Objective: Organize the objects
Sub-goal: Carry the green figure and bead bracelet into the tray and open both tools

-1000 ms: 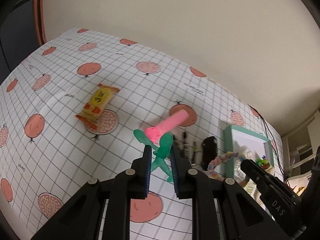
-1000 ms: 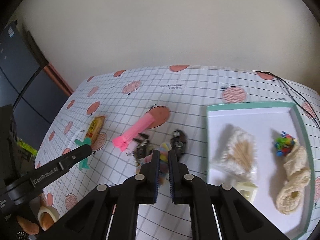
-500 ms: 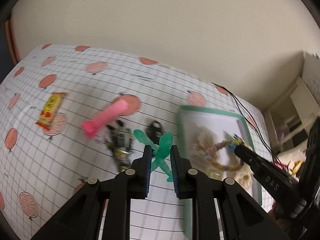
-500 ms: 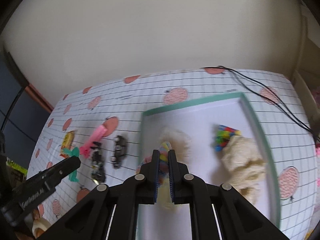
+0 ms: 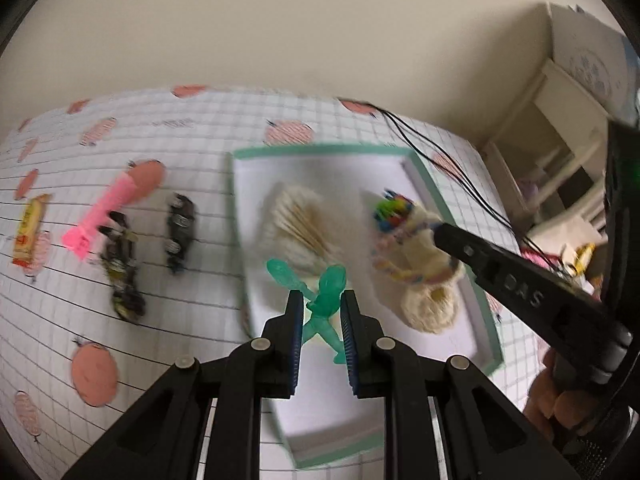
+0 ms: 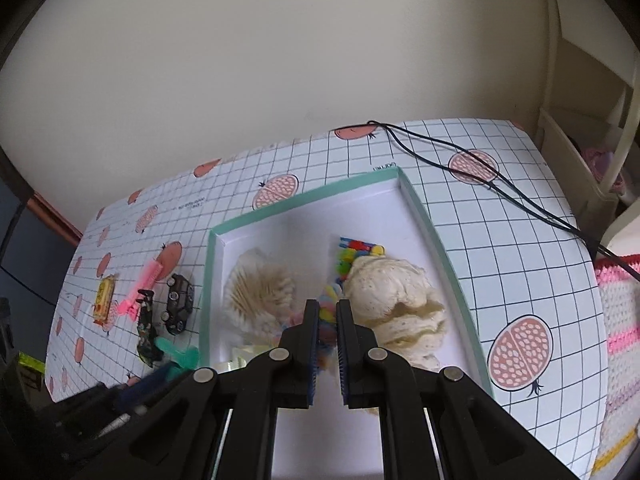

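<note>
My left gripper (image 5: 320,300) is shut on a green toy figure (image 5: 326,300), held over the left part of the teal-rimmed white tray (image 5: 420,168). Over the tray's middle, my right gripper (image 6: 328,308) is shut on a pastel braided rope (image 6: 330,314). The left wrist view shows the right gripper (image 5: 438,232) and the rope (image 5: 394,272) above a cream cloth (image 5: 428,304). In the tray (image 6: 304,200) lie the cream cloth (image 6: 392,308), a cream brush-like bundle (image 6: 260,296) and a multicoloured piece (image 6: 356,248). The green figure (image 6: 180,354) shows at the lower left.
Left of the tray on the checked tablecloth lie a black toy car (image 5: 180,228), a camouflage toy (image 5: 122,272), a pink tube (image 5: 108,208) and a yellow snack bar (image 5: 28,232). A black cable (image 6: 480,180) crosses the far right corner. A pink crocheted piece (image 6: 616,320) lies at the right edge.
Both grippers have swung right from the loose toys to above the tray, the left still carrying the green figure and the right the pastel rope.
</note>
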`<action>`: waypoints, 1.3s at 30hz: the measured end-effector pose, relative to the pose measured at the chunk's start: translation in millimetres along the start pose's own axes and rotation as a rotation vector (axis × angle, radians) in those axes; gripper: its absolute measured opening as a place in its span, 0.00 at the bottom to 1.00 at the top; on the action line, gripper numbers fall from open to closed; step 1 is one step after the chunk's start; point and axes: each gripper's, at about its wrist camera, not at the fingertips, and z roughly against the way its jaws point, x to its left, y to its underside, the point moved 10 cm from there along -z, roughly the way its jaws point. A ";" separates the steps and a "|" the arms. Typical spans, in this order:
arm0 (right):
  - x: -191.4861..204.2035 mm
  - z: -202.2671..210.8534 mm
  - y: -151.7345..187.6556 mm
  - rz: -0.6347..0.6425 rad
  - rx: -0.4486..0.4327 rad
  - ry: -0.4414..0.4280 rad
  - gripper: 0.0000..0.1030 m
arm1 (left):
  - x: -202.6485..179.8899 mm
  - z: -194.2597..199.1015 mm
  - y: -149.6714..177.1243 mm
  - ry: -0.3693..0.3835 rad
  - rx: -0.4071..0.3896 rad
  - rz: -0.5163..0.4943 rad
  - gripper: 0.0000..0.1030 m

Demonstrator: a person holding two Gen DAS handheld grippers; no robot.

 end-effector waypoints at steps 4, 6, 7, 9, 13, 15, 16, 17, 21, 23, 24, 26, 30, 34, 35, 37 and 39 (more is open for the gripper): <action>-2.8 -4.9 5.3 0.012 0.025 0.006 0.09 | -8.4 -13.6 13.2 -0.001 0.060 -0.024 0.19; -2.8 -11.4 11.1 0.019 0.053 0.012 0.09 | -10.0 -19.7 20.9 0.008 0.099 -0.033 0.19; -3.1 -14.4 13.6 0.028 0.063 0.020 0.09 | -10.8 -21.9 24.0 0.013 0.111 -0.034 0.19; -3.7 -20.2 20.1 0.047 0.090 0.036 0.09 | -12.4 -26.7 29.9 0.008 0.138 -0.048 0.19; -4.1 -28.9 30.7 0.056 0.136 0.042 0.09 | -14.0 -35.1 40.5 -0.016 0.181 -0.083 0.19; -4.0 -33.0 36.2 0.071 0.155 0.054 0.09 | -15.0 -39.4 45.6 -0.012 0.200 -0.087 0.19; -4.3 -34.3 38.3 0.077 0.162 0.058 0.09 | -15.8 -40.5 46.8 -0.005 0.203 -0.087 0.19; -4.8 -36.7 41.2 0.082 0.172 0.062 0.09 | -16.2 -42.0 48.5 -0.005 0.209 -0.089 0.19; -9.2 -42.4 48.3 0.073 0.198 0.072 0.09 | -15.1 -45.6 51.1 -0.018 0.210 -0.096 0.19; -11.0 -45.0 51.5 0.075 0.210 0.074 0.09 | -15.2 -45.6 51.3 -0.012 0.210 -0.088 0.19; -11.5 -46.3 53.3 0.078 0.216 0.077 0.09 | -15.2 -46.0 51.8 -0.013 0.208 -0.089 0.20; -12.2 -48.2 56.1 0.078 0.226 0.082 0.09 | -15.1 -45.8 52.7 -0.012 0.204 -0.091 0.20; -13.2 -52.1 59.8 0.082 0.238 0.092 0.09 | -16.6 -44.5 52.4 0.000 0.204 -0.077 0.20; -13.6 -52.8 61.8 0.084 0.242 0.094 0.11 | -11.9 -43.6 51.1 0.010 0.208 -0.071 0.20; -13.5 -52.9 62.1 0.085 0.242 0.095 0.12 | -11.7 -43.5 50.5 0.011 0.210 -0.070 0.20; -13.2 -52.3 62.1 0.083 0.243 0.094 0.12 | -11.6 -42.8 49.7 0.013 0.214 -0.070 0.20; -12.6 -51.3 61.4 0.083 0.240 0.090 0.12 | -12.3 -42.7 50.5 0.019 0.223 -0.066 0.20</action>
